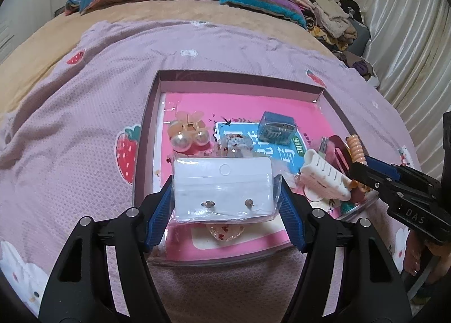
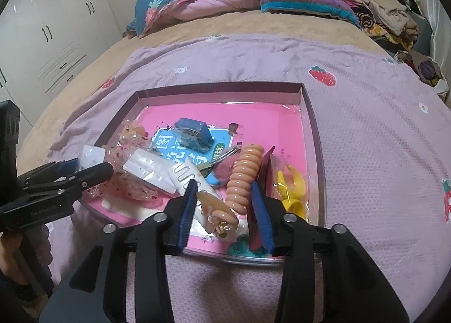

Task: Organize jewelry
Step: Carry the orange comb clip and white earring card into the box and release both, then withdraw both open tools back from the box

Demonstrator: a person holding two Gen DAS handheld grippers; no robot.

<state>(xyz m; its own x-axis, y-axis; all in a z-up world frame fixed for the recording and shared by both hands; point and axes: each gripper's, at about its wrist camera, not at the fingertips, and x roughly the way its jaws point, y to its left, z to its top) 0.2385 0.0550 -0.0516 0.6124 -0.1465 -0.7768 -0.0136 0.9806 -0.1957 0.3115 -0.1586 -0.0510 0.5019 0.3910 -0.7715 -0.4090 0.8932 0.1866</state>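
A shallow box [image 1: 157,114] with dark walls and a pink printed floor lies on a lilac strawberry-print blanket [image 1: 84,103] spread over the bed, and both grippers reach into it from its near edge. The left gripper [image 1: 225,204] is clamped on a white earring card in a clear bag [image 1: 222,187], its blue pads pressing the bag's two sides, with two small studs showing low on the card. Just ahead of that gripper and to its left sit a peach hair claw with two pearl balls [image 1: 187,132]; farther ahead to its right is a small blue transparent case [image 1: 277,127]. Close on its right lie a white claw clip [image 1: 327,176] and a peach spiral hair tie [image 2: 245,179], with the right gripper coming in from that side. The right gripper [image 2: 222,207] stands apart, its jaws straddling the near end of the spiral tie without pressing it; whether the pads touch it I cannot tell. Beside its right finger lie a dark red flat clip [image 2: 267,165] and a yellow clip [image 2: 291,186]; to its left the white claw clip and a glittery clear bag [image 2: 124,182] crowd the box floor. Beyond the box, a folded quilt [image 2: 203,4] and a heap of clothes [image 2: 389,15] lie at the head of the bed.
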